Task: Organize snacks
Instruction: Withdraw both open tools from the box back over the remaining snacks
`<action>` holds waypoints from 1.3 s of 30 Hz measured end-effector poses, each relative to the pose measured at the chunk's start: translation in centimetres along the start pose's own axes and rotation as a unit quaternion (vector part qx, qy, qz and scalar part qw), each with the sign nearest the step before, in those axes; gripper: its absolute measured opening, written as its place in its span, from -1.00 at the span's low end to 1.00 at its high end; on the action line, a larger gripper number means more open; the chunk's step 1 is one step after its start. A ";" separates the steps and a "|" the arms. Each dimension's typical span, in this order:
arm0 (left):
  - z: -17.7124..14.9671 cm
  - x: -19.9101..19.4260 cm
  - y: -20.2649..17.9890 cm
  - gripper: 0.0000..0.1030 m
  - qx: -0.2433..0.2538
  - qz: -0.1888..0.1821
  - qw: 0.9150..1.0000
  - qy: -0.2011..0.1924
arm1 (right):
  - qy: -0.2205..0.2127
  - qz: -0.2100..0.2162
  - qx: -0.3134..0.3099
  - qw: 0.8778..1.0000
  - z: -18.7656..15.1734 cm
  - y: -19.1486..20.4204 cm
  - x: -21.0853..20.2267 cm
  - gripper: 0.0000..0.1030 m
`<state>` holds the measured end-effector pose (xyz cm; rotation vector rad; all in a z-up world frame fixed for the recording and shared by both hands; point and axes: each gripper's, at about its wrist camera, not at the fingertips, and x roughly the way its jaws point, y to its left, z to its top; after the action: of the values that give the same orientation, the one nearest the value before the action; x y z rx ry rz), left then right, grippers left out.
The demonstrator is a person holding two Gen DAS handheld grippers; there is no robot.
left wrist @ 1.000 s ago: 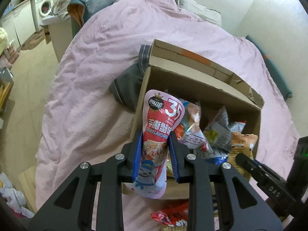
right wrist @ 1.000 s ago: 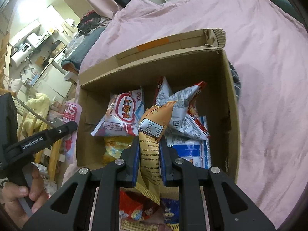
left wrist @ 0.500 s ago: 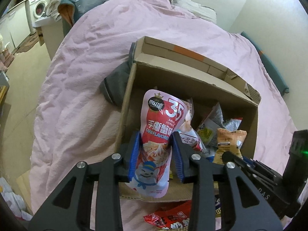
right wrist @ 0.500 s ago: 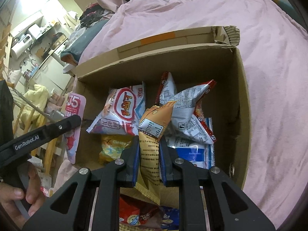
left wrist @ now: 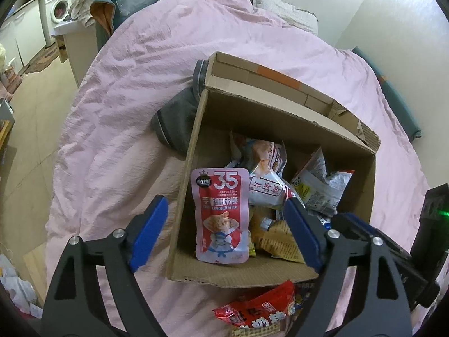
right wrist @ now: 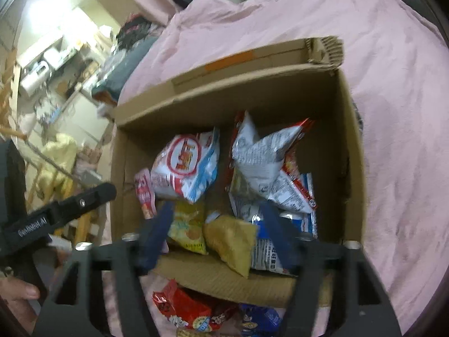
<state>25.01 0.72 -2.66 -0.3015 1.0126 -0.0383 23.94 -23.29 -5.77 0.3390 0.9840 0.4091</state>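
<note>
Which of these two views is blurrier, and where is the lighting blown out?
Right wrist view: blurrier, with the right gripper fingers and yellow snack bag smeared, and the room at upper left glaring white. Left wrist view: sharp, print on the pink crab stick pouch readable; the cardboard box interior is shadowed. Both bend at the edges from fisheye.

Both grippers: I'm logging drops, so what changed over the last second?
Both let go. The left gripper opened and the pink pouch dropped into the box; the right gripper opened and the orange bag fell in. Box and other snacks stayed.
</note>
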 end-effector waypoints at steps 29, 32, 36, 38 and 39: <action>-1.8 -3.1 -1.9 0.97 0.060 0.006 0.997 -0.043 | -0.015 -0.002 0.002 1.000 -1.0 0.0 -2.6 0.79; -2.4 -3.5 -2.3 0.97 0.075 -0.002 0.996 -0.039 | -0.024 -0.001 -0.002 1.000 -1.3 0.3 -3.4 0.80; -3.0 -4.1 -2.1 0.97 0.083 0.012 0.996 -0.042 | -0.042 -0.006 -0.015 0.999 -1.9 0.9 -4.7 0.86; -3.3 -4.2 -1.8 0.97 0.083 0.023 0.995 -0.041 | -0.048 -0.006 -0.019 0.999 -2.2 1.0 -5.1 0.88; -3.4 -4.3 -1.7 0.97 0.083 0.023 0.996 -0.038 | -0.049 -0.007 -0.014 0.999 -2.5 0.8 -5.2 0.91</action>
<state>20.04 -0.93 -0.34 -0.1274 0.9343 -0.0693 19.13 -24.89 -2.86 0.3240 0.8833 0.3892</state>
